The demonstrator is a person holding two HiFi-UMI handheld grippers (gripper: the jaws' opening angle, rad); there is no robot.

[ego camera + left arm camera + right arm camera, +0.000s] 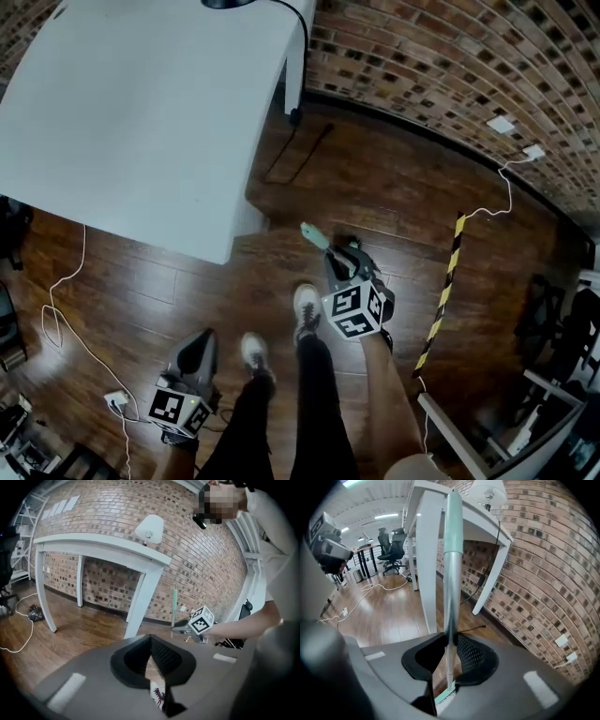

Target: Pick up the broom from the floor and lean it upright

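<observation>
The broom (pixel 452 573) rises steeply from my right gripper (pixel 449 656), which is shut on its silver shaft below the teal grip. Its teal head (pixel 444 696) shows just under the jaws. In the head view only the teal end of the broom (pixel 312 234) sticks out past the right gripper (pixel 345 251), over the wooden floor near the table corner. My left gripper (pixel 199 339) hangs lower left beside the person's legs, shut with nothing in it. From the left gripper (pixel 151 644) I see the broom handle (pixel 174 599) standing upright at the right gripper (pixel 182 628).
A white table (pixel 141 112) fills the upper left, its leg (pixel 294 75) close to the brick wall (pixel 450 66). Yellow-black tape (pixel 445 291) lies on the floor at right. A white cable (pixel 66 309) trails at left. The person's shoes (pixel 307 305) stand between the grippers.
</observation>
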